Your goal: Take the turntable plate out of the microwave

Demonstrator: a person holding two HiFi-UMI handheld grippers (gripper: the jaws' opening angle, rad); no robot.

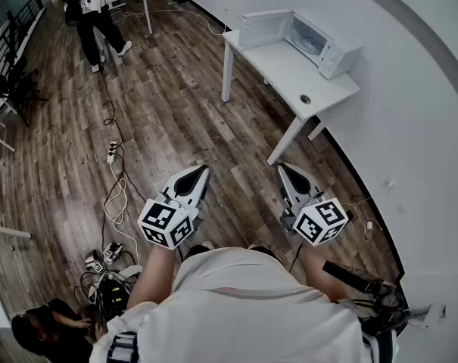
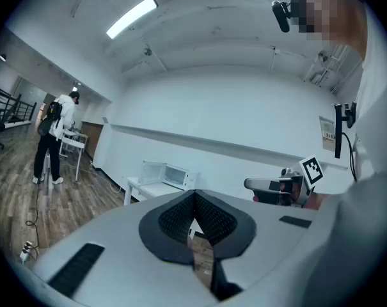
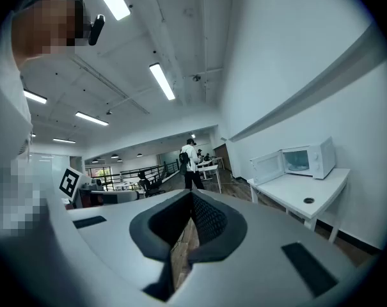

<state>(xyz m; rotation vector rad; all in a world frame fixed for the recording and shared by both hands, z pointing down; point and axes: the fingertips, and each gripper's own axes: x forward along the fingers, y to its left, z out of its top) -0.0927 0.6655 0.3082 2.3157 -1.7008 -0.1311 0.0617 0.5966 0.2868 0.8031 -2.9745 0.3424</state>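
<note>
A white microwave (image 1: 319, 42) stands on a white table (image 1: 289, 74) against the far wall, a few steps ahead of me. Its door (image 1: 263, 27) hangs open to the left. A pale turntable plate (image 1: 310, 45) shows dimly inside. Both grippers are held level at waist height, well short of the table. My left gripper (image 1: 199, 175) is shut with nothing in it, and so is my right gripper (image 1: 286, 173). The microwave (image 2: 171, 174) looks small and distant in the left gripper view. In the right gripper view the microwave (image 3: 303, 160) sits to the right of the shut jaws.
Wooden floor lies between me and the table. Cables and a power strip (image 1: 112, 152) trail over the floor at left. A person with a backpack (image 1: 91, 10) stands far off by another white table. The white wall (image 1: 410, 112) runs along the right.
</note>
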